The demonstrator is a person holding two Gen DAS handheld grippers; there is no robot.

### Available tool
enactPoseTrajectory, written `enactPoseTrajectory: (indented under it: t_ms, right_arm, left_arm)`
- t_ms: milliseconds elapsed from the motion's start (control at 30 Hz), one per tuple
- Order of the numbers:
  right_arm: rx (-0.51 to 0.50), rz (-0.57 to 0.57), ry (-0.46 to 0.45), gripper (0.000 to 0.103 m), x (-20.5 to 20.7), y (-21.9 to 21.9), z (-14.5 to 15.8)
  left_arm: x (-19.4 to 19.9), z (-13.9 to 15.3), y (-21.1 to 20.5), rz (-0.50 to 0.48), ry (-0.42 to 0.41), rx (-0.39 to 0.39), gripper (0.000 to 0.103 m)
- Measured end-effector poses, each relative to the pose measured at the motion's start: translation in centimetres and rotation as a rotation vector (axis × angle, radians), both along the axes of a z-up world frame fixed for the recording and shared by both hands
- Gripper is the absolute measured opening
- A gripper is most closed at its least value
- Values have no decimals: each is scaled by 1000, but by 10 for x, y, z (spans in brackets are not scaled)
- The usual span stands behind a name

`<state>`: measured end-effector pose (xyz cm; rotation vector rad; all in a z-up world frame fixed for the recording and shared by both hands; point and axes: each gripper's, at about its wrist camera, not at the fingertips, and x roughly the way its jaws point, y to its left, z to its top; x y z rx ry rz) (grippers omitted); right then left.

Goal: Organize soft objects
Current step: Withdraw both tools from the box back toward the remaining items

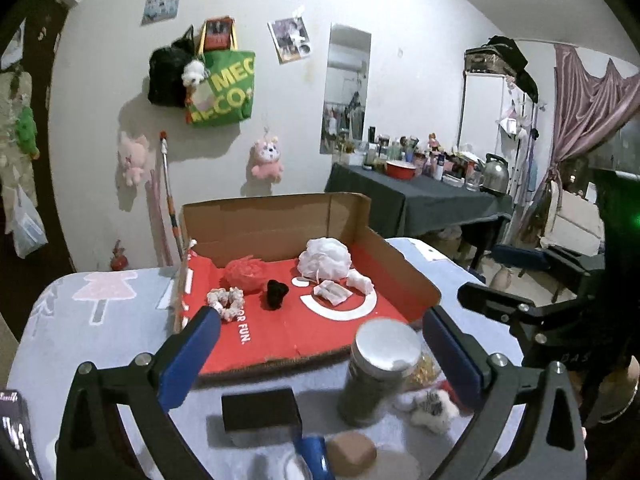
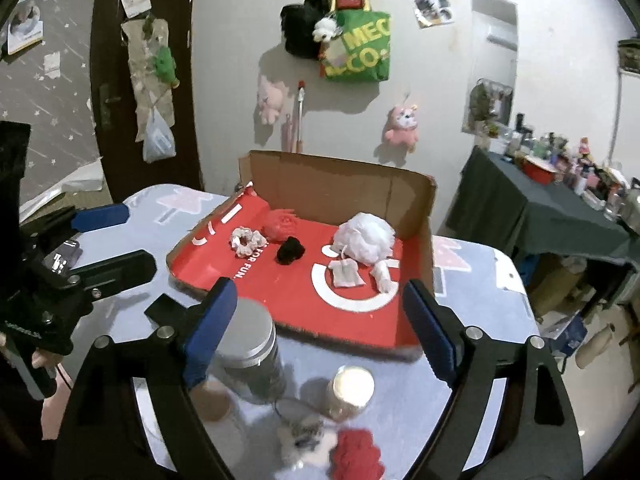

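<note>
Jar (image 1: 376,372) and black box (image 1: 260,410) stand before the cardboard tray (image 1: 400,268); both tools, left (image 1: 320,344) and right (image 2: 320,332), gape empty

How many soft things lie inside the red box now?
6: a white puff at the back right, a sachet and a white bundle before it, a black scrunchie mid-box, a red puff behind it, a pale scrunchie left. Some may be hidden.

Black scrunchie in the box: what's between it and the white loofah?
Nothing. Bare red liner between the black scrunchie and white loofah, clearest in the right wrist view. The sachet lies nearer the camera, off that line.
</note>
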<state>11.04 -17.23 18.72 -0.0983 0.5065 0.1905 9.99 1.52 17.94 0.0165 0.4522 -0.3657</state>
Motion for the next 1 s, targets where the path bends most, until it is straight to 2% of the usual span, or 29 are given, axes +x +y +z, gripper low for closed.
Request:
enactPoseTrajectory:
  t_ms: [167, 400, 700, 1000]
  right_arm:
    - [-13, -51, -76, 86, -37, 2, -17]
    - [6, -98, -106, 90, -69, 8, -60]
    - [-11, -149, -37, 90, -72, 8, -114]
    - [12, -162, 37, 90, -62, -4, -139]
  left_arm:
    - [-29, -24, -2, 42, -22, 16, 103]
    - [-46, -61, -3, 77, 1, 9, 103]
    - [-44, -107, -3, 104, 93, 38, 103]
    - [-34, -135, 1, 126, 173, 62, 103]
